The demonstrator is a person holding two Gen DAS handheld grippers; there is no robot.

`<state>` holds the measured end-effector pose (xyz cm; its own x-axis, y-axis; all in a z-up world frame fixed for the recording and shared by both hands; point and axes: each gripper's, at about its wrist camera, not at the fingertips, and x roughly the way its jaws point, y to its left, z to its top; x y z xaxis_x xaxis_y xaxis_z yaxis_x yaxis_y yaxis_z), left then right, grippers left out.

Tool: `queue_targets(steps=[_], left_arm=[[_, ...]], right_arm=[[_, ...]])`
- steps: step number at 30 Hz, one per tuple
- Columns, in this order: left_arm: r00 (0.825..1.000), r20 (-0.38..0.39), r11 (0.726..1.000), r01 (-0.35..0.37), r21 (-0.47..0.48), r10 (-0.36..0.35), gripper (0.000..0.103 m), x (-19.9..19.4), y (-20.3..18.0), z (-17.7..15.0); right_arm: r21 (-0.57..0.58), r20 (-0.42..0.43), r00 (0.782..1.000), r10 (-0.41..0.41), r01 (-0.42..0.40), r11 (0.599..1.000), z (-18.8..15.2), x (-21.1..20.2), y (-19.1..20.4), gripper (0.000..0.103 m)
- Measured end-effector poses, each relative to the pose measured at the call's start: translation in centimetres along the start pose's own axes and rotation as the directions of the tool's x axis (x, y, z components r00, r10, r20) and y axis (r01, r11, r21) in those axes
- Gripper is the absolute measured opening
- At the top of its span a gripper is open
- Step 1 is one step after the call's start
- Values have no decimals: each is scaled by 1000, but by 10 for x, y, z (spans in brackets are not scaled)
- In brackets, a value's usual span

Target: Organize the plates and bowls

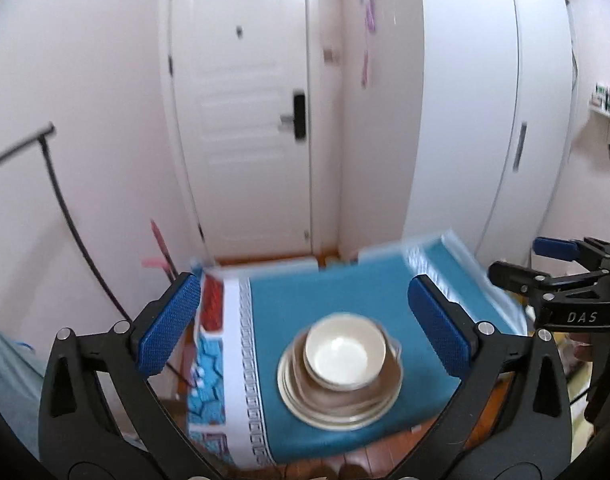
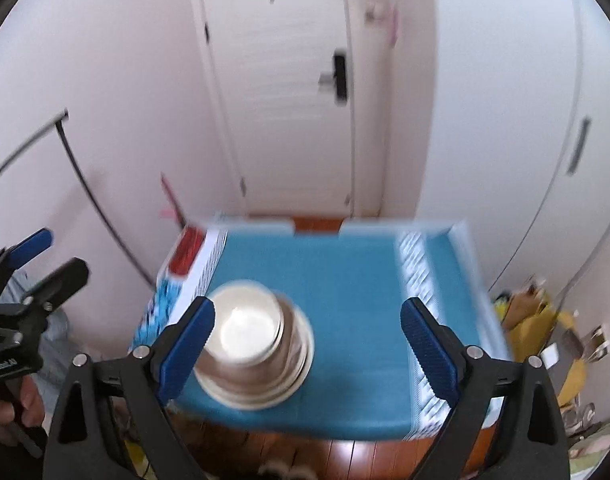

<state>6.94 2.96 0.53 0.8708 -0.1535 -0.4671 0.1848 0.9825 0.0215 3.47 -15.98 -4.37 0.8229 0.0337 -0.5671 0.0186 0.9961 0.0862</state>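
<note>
Hand (image 2: 25,404) gripping left tongs (image 2: 61,254), only in right-wrist view.

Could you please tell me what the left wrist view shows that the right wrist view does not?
Only the left wrist view shows the right gripper and a shelf. Only the right wrist view shows the left gripper, the hand holding it, and yellow clutter. Both show the stacked dishes on the blue cloth and the door.

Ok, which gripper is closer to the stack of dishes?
Left gripper, probably: the stack sits centred below its open fingers. The right gripper hangs off to the stack's right.
</note>
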Motion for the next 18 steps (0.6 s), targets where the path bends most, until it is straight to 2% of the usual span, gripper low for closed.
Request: queue_targets(steps=[3,8,18], left_arm=[[998,55,999,-32,-9,33,103,-15,0,6],[991,109,997,-74,-29,77,103,-38,-2,6],[986,138,996,-87,-29,90,103,-61,-7,4]], right_arm=[[17,98,994,-39,38,999,6,-31,2,93],[10,195,976,-102,102,995,7,-61,11,93],[20,254,960,-120,119,993,4,-78,14,93]])
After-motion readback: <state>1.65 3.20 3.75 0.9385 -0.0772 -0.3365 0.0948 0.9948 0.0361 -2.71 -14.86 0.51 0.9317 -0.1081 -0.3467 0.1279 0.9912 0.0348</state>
